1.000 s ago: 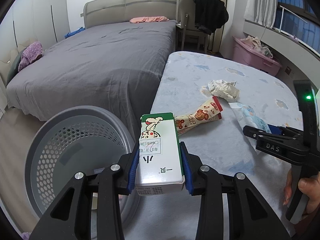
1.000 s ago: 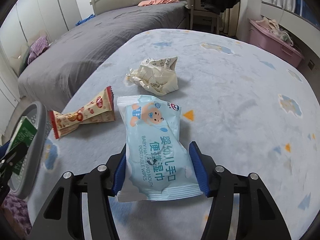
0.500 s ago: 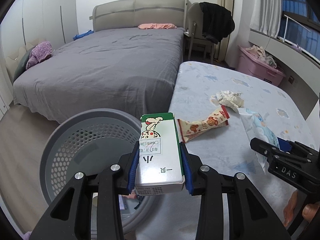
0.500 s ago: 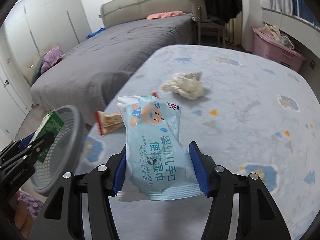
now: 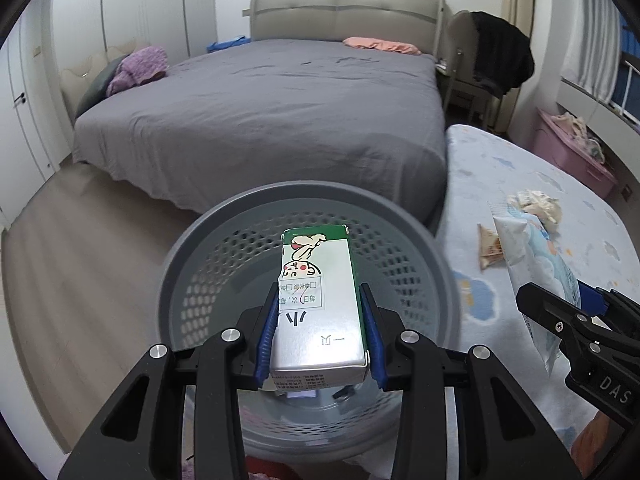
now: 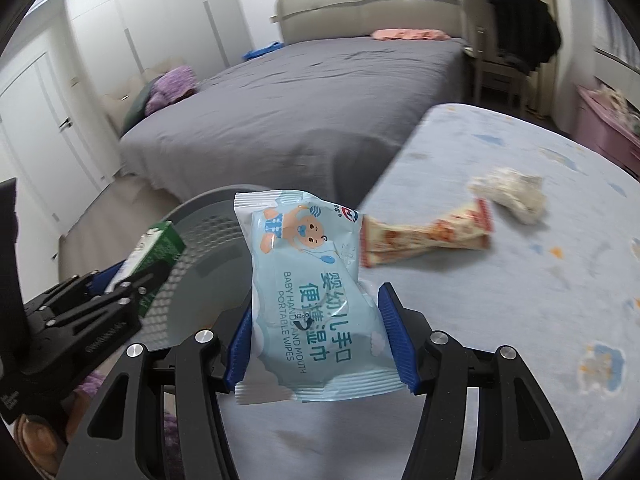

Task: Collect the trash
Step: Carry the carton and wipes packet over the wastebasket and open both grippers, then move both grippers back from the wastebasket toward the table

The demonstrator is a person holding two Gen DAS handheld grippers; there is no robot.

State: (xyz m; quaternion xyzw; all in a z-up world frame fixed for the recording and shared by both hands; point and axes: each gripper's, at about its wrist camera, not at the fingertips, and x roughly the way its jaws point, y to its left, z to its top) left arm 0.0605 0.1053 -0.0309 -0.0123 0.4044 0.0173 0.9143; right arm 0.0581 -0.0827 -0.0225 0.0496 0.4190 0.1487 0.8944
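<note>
My left gripper is shut on a green and white milk carton and holds it above the open grey perforated trash basket. My right gripper is shut on a light blue baby wipes pack, over the table's left edge beside the basket. The carton and left gripper show in the right wrist view. A red and beige snack wrapper and a crumpled paper wad lie on the blue patterned table.
A large bed with a grey cover stands behind the basket. A chair with a black coat and a pink bin stand at the back right. White wardrobe doors line the left wall.
Both grippers have moved left. The carton now hangs over the basket's opening instead of the table edge, and the wipes pack has left the table's middle and come to its left edge.
</note>
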